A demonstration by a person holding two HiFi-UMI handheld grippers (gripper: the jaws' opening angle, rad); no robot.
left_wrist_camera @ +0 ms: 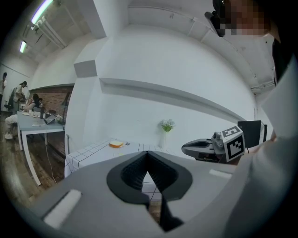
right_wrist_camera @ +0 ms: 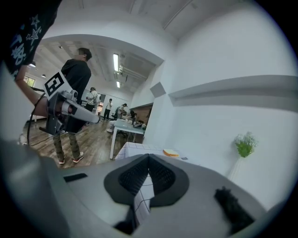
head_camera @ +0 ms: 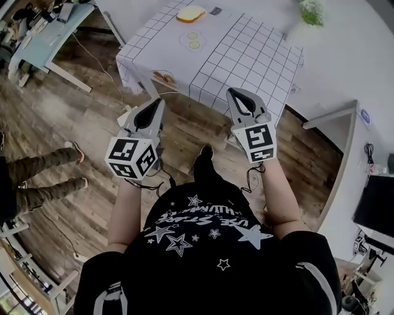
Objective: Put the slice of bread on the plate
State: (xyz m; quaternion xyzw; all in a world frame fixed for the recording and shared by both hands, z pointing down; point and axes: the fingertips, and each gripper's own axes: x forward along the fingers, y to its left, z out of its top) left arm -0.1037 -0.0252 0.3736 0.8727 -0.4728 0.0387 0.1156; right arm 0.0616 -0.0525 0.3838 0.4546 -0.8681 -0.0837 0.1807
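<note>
On the checked table (head_camera: 246, 55) the slice of bread (head_camera: 191, 14) is seen; left gripper (head_camera: 156, 103) and right gripper (head_camera: 236, 93) are held closed, empty.

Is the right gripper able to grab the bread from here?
Probably not yet. The right gripper hangs over the floor, short of the table, and the bread lies at the table's far end. Nothing blocks the way; its jaws are shut.

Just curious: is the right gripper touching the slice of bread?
Apart. Head view shows the right gripper short of the table, the slice of bread at its far end.
</note>
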